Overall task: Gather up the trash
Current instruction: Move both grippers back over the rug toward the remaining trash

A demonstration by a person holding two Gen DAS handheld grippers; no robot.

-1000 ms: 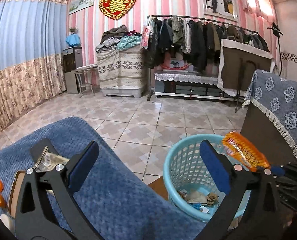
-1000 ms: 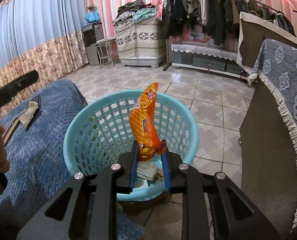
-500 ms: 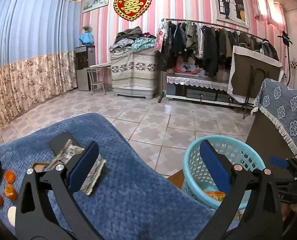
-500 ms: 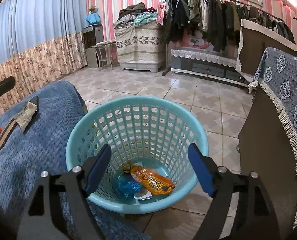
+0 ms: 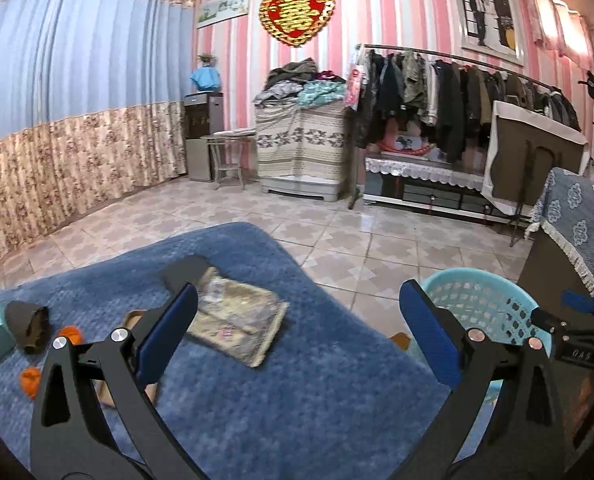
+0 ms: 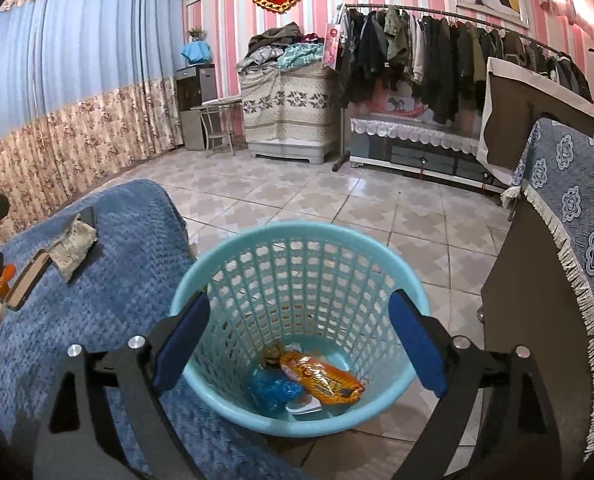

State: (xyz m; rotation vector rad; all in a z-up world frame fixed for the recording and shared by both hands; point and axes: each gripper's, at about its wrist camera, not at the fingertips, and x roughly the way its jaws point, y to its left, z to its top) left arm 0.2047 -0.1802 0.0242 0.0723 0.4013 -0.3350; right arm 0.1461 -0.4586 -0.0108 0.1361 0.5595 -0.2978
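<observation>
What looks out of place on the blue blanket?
Small orange scraps and a crumpled dull wrapper lie loose on the blue blanket, outside the turquoise basket that already holds an orange snack packet.

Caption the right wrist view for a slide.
Open right claw above the basket, orange wrapper lying inside among other trash.

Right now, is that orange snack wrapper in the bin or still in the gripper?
In the bin. The orange wrapper lies flat on the bottom of the blue basket; the right gripper above it is open and empty.
</observation>
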